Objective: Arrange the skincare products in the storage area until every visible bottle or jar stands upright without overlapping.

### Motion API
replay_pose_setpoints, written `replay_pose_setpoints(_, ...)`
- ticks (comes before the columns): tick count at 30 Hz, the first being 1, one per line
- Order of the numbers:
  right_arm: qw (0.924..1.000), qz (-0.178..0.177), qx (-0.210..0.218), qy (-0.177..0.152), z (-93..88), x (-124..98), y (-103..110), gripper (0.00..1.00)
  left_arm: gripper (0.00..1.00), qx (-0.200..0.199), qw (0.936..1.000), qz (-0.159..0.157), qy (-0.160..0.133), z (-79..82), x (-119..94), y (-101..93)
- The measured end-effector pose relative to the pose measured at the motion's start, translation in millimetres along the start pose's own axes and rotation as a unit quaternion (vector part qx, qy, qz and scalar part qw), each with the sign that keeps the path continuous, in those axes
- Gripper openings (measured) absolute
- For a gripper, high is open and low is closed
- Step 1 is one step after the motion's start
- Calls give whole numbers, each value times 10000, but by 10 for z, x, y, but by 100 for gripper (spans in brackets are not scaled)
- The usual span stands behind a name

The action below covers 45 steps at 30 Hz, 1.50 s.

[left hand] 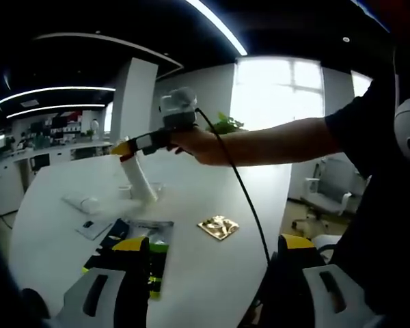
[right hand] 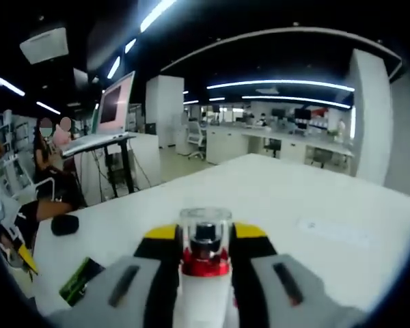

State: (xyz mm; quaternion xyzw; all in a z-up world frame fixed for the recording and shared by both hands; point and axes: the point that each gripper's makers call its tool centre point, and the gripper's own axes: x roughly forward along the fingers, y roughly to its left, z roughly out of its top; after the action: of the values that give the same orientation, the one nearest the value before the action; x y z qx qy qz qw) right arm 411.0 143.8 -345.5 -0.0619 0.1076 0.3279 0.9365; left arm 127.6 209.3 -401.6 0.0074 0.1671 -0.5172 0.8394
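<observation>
In the left gripper view a person's hand holds my right gripper (left hand: 125, 148) above the white table (left hand: 205, 184), shut on the top of a tall white bottle (left hand: 142, 180). The bottle tilts, its base low by some small pale items (left hand: 126, 192) that I cannot make out. In the right gripper view the same bottle (right hand: 203, 290) shows a clear cap and a red collar, clamped between the yellow tips of my right gripper (right hand: 205, 234). My left gripper (left hand: 212, 273) is wide open at the near table edge, with nothing between its jaws.
A gold foil piece (left hand: 218, 227), a dark green flat packet (left hand: 133, 247) and a grey card (left hand: 93, 228) lie on the table. A black object (right hand: 65, 224) rests near the table's edge. A laptop on a stand (right hand: 113, 109) and office chairs stand beyond.
</observation>
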Motion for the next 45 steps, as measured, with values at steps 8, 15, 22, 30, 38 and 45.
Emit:
replay_pose_setpoints(8,9996,-27,-93,-249,10,-161,50,26,78,22,10000,-20,14,4,27,-34)
replay_pose_setpoints(15,9981,-160,-176,-565,1,-359,93,26,78,44,10000,-58,67,-6,64,-68)
replay_pose_setpoints(22,9957,-274,-241,-854,17,-496,134,26,78,83,9998,-100,156,-18,108,-103)
replay_pose_setpoints(30,9936,-304,-386,-1015,9,-601,195,27,78,112,9997,-132,182,-6,132,-136)
replay_pose_setpoints(38,9912,-196,-285,-1278,4,-683,190,27,78,127,9996,-127,217,-8,138,-156)
replay_pose_setpoints(45,9908,-210,-476,-1253,16,-697,208,28,77,143,9995,-138,240,1,155,-165)
